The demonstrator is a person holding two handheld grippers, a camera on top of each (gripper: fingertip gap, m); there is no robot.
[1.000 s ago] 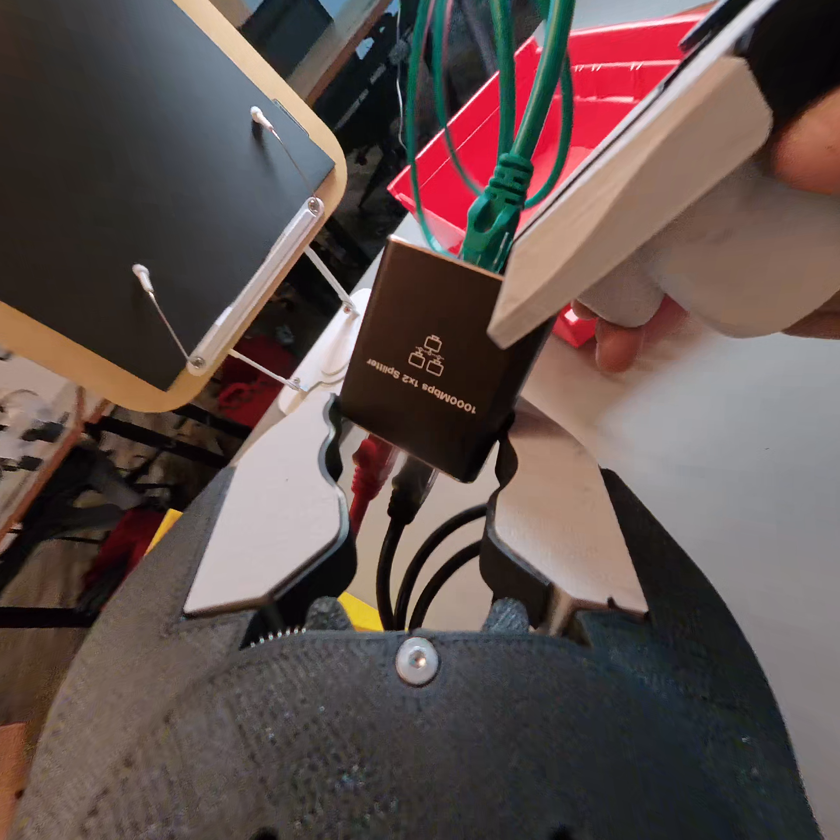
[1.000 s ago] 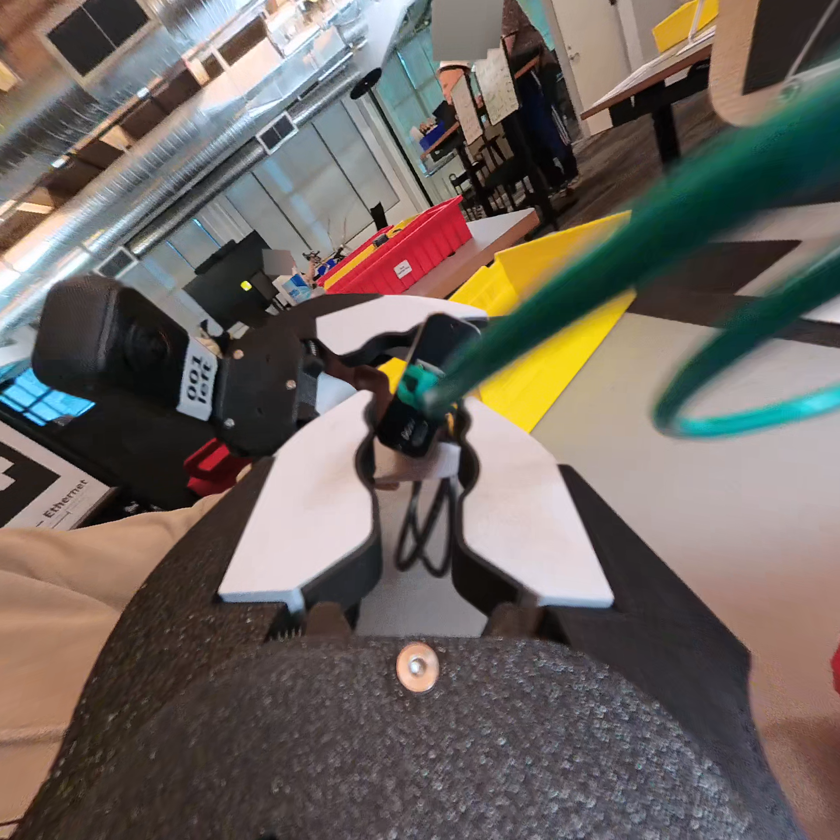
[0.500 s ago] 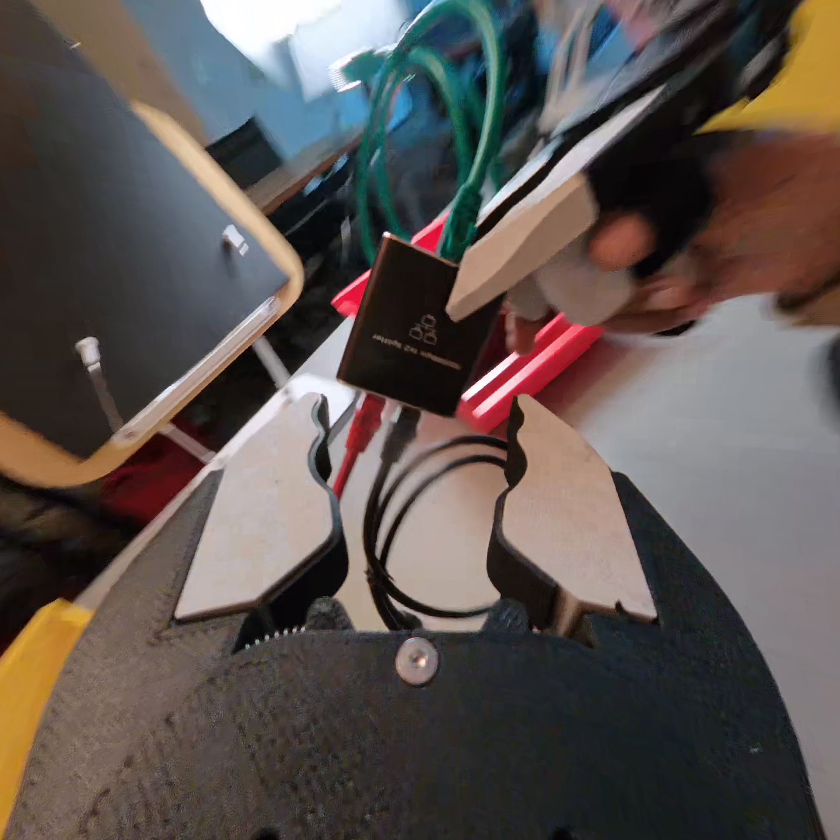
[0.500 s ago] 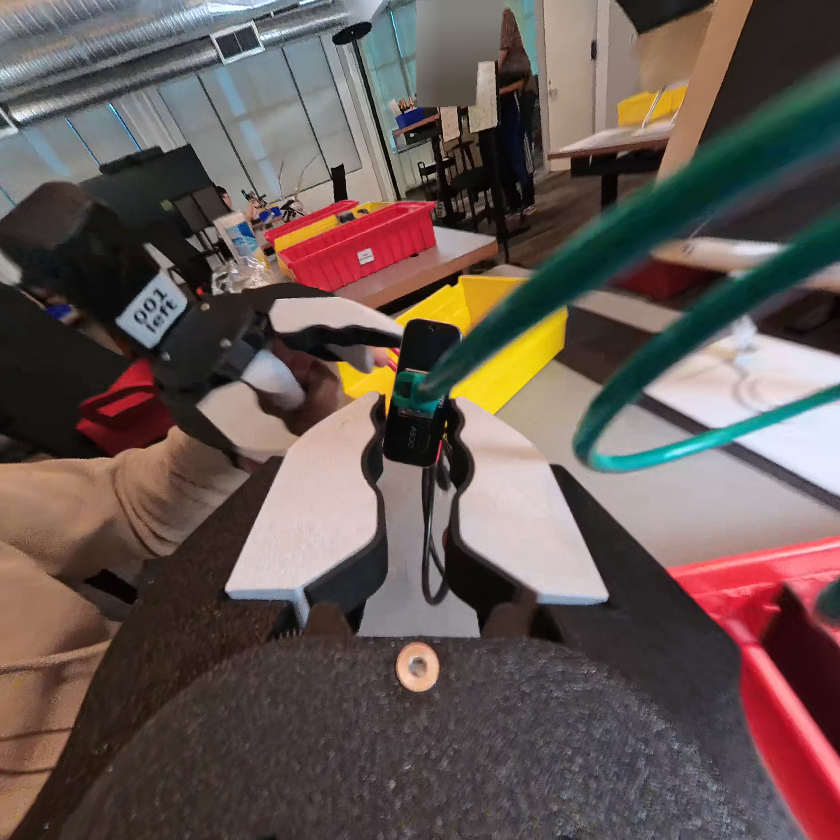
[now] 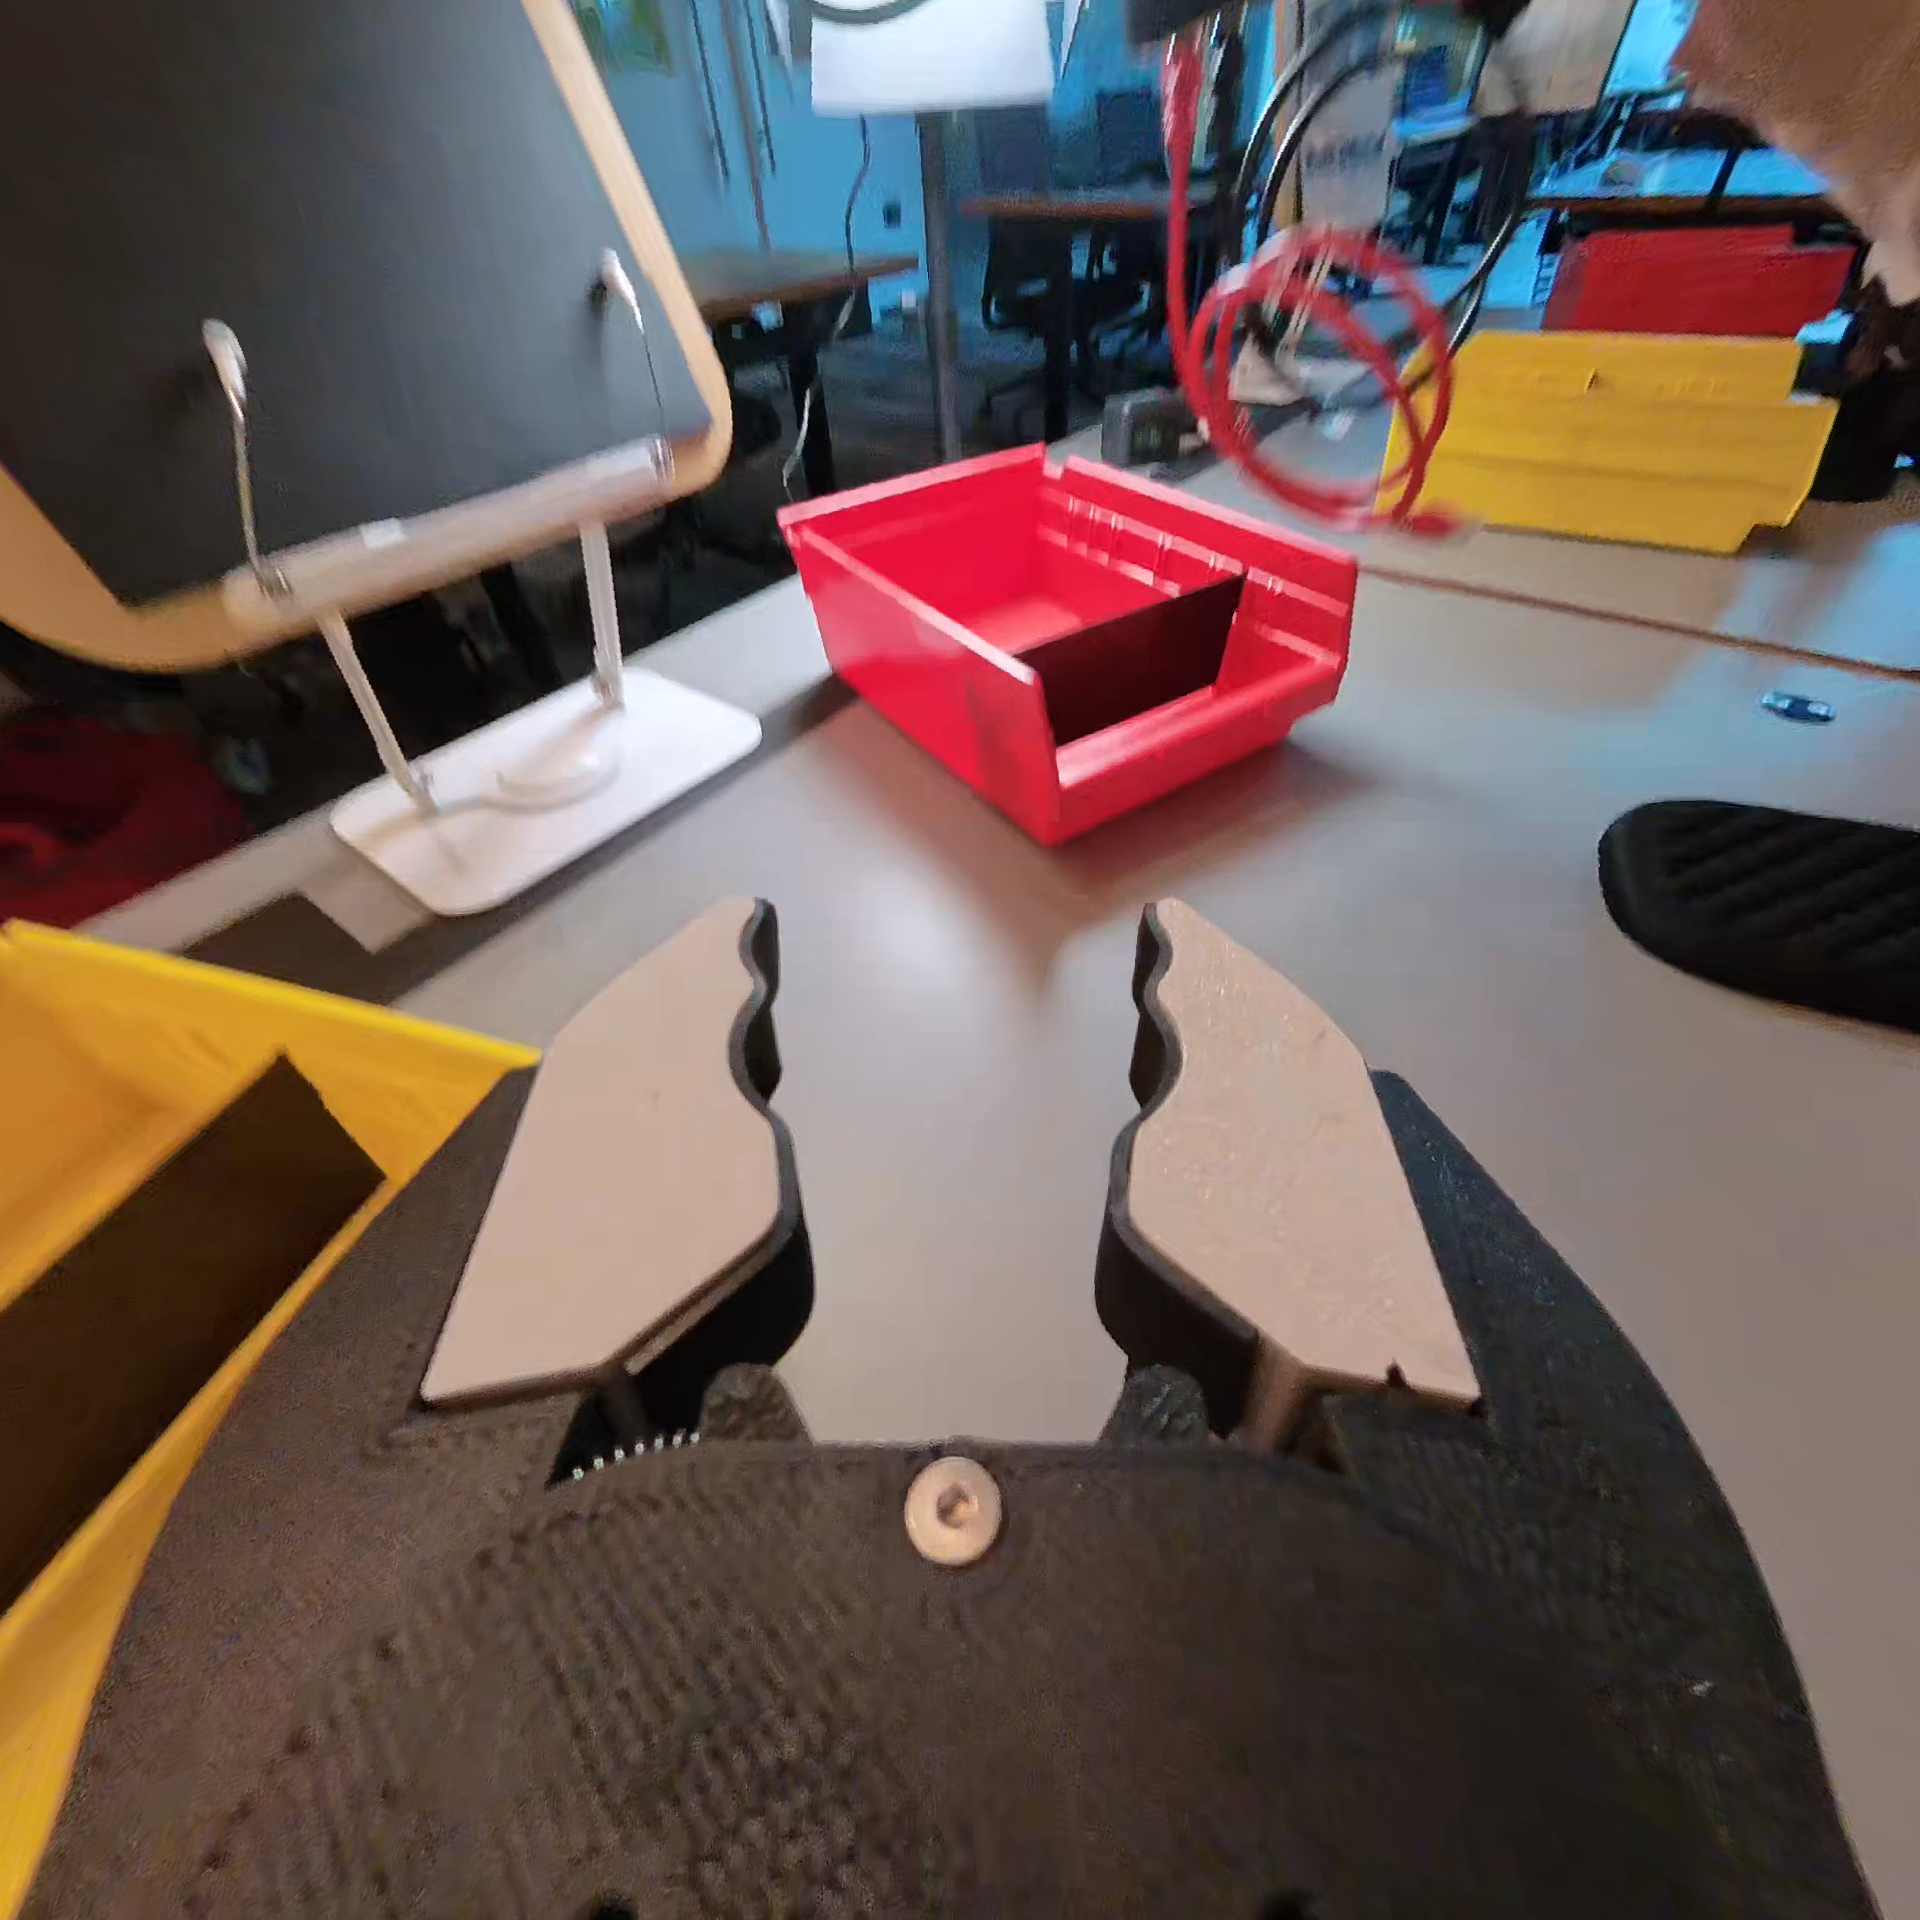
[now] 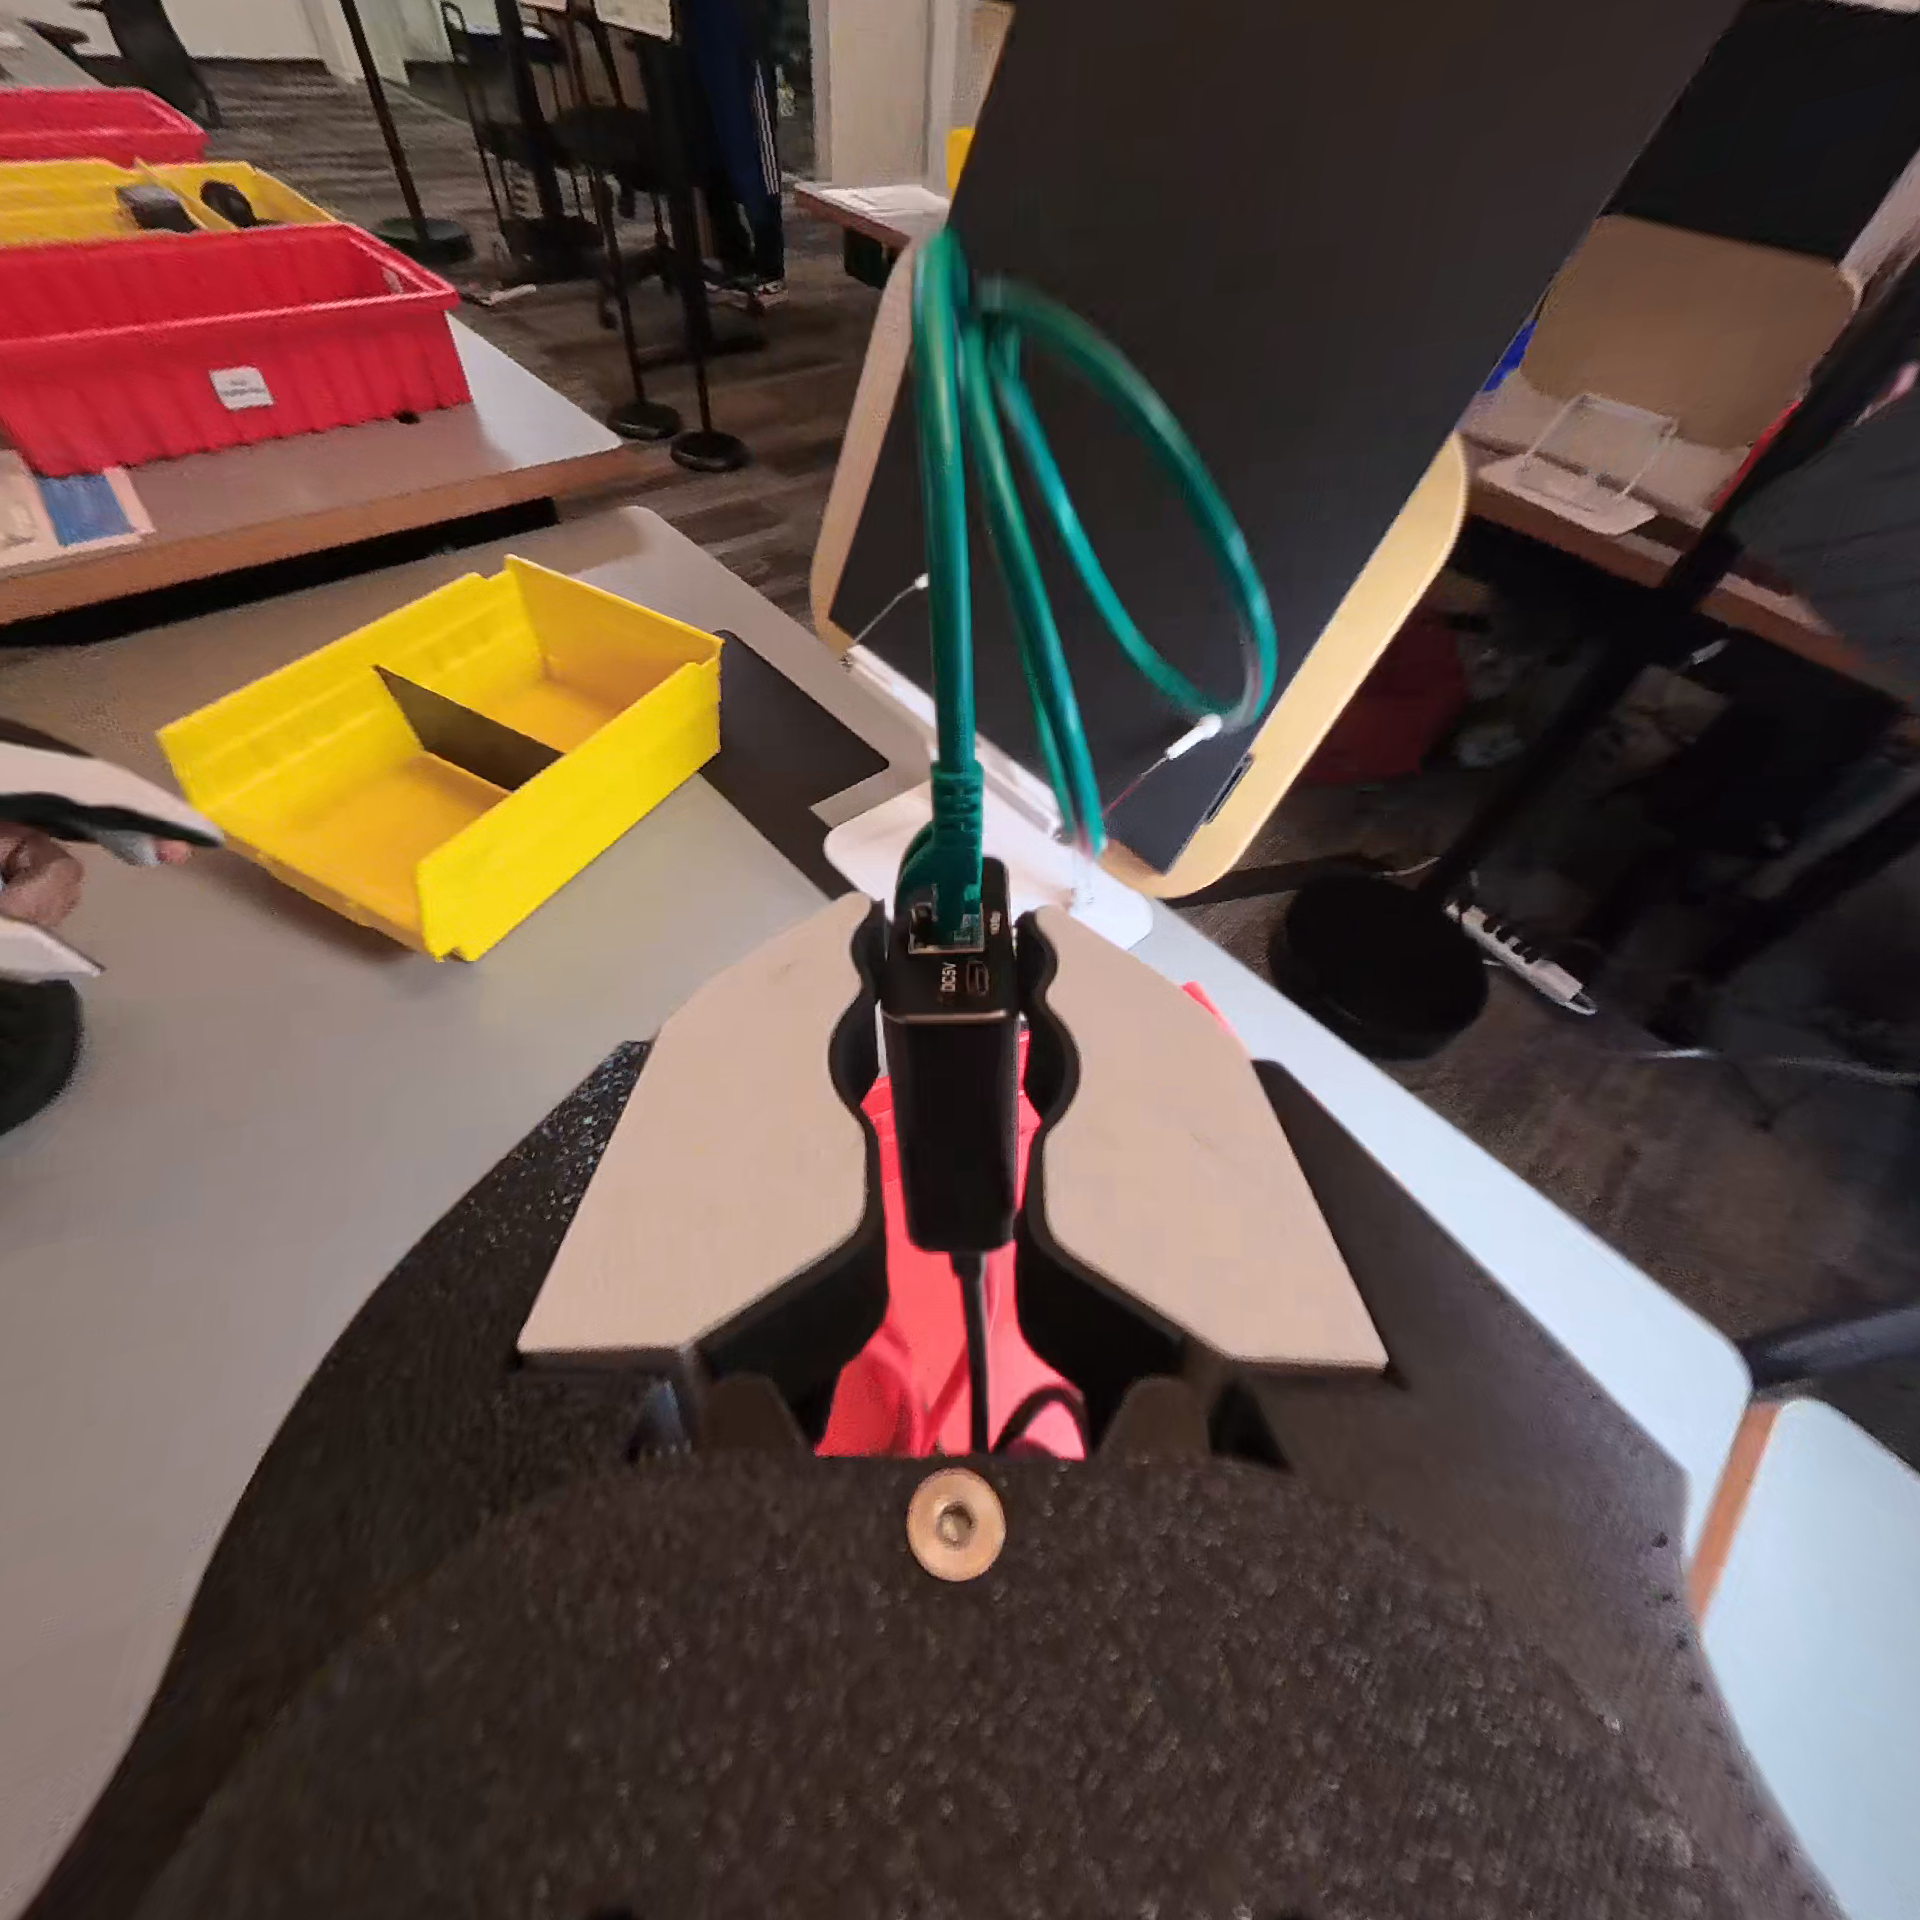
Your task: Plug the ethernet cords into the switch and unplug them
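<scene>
left claw (image 5: pixel 954 1023) has released the switch (image 6: pixel 954 1049).

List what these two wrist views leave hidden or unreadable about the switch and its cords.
- Switch, right wrist view: its near end is hidden behind its own body and the right gripper fingers, so the ports there cannot be seen.
- Red cord, left wrist view: motion-blurred, and its upper end is cut off by the top edge.
- Green cord, right wrist view: blurred, its far end cannot be made out.
</scene>
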